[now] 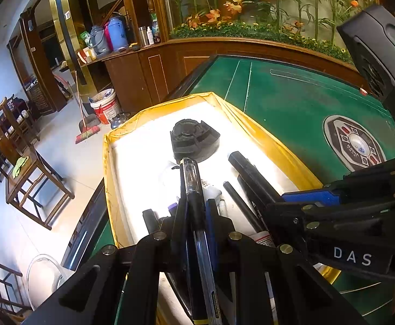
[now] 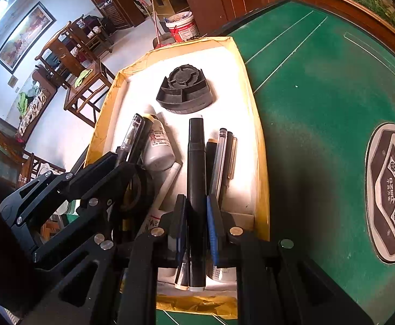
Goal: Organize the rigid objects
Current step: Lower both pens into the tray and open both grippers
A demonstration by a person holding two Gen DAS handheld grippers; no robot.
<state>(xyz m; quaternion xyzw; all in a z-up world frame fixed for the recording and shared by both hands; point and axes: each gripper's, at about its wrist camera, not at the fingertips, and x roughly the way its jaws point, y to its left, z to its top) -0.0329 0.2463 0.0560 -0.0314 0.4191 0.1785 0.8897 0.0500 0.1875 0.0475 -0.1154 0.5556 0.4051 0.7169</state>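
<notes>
Left gripper (image 1: 194, 211) clamping a pen (image 1: 194, 189), right gripper (image 2: 196, 216) clamping a marker (image 2: 196, 162), both hovering over the box (image 2: 254, 124) on the bench (image 2: 319, 94), probably heading for the black holder (image 2: 185, 92).

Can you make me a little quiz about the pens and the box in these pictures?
1. True or false: the left gripper is shut on a clear-capped pen.
2. What does the right gripper hold? A) white bottle B) thick black marker C) nothing
3. Where does the black round holder sit?

Key:
1. True.
2. B.
3. On the white floor of the yellow-rimmed box, at its far end, beyond the pens and apart from them.
</notes>
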